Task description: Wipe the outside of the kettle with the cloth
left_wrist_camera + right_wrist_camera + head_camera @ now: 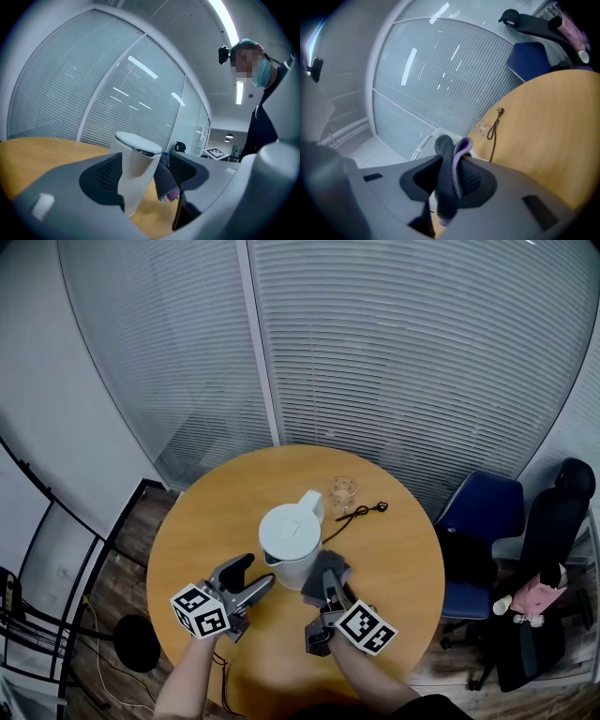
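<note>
Kettle (291, 542), white, on round surface (394, 549).
Left gripper (251, 577): jaws apart, just left of kettle. Right gripper (330, 589): jaws clamped on cloth (316, 577), just right of kettle.

A round wooden table (403, 568) stands mid-room. Behind it runs a glass partition with closed horizontal blinds (412, 352), split by a white upright post (262, 352). To the table's right sit a blue office chair (487, 507) and, further out, a black one (558, 512). Dark plank floor (131, 559) shows at the table's left, where a black round disc (139, 643), perhaps a stand's base, lies. Above the table, strip lights (225, 21) glow on a pale ceiling.
</note>
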Available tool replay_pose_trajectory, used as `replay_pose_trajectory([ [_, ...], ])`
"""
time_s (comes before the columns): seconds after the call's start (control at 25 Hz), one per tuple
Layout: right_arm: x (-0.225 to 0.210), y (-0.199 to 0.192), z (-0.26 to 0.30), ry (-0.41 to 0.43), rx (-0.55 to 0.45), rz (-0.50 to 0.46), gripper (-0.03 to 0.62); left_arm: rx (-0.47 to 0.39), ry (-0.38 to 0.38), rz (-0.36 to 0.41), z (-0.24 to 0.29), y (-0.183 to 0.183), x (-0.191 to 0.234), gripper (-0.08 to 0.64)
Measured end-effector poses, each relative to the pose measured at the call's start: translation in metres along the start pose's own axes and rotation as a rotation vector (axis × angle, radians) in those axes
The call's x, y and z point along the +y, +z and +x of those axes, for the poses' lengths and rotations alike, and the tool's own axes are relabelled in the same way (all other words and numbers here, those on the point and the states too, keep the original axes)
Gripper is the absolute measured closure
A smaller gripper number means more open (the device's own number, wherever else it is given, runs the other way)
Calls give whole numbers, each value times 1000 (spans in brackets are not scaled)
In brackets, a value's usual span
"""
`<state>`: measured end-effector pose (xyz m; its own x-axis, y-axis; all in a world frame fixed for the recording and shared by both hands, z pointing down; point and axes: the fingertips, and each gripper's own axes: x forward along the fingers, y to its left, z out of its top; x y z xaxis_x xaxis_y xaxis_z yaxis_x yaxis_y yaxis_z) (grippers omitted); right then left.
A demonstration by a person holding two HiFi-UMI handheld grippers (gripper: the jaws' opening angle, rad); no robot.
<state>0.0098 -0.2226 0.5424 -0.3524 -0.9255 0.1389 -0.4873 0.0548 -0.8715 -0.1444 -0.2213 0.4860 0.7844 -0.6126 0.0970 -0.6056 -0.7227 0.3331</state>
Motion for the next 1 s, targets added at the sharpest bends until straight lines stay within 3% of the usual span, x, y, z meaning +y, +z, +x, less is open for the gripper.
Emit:
replay_pose_trajectory([
  [0.24,14,14,-11,36,-33,-23,502,53,-44,77,19,-4,-14,258],
  [0.56,51,19,-14,143,-98,25,502,64,-91,64,20,-7,-24,252],
  [0.8,49,15,-13,116,-162,97,502,49,-120,38,19,-4,-28,249],
  [1.0,24,-7,-7,48,-154,151,502,43,-116,19,21,-6,-27,249],
])
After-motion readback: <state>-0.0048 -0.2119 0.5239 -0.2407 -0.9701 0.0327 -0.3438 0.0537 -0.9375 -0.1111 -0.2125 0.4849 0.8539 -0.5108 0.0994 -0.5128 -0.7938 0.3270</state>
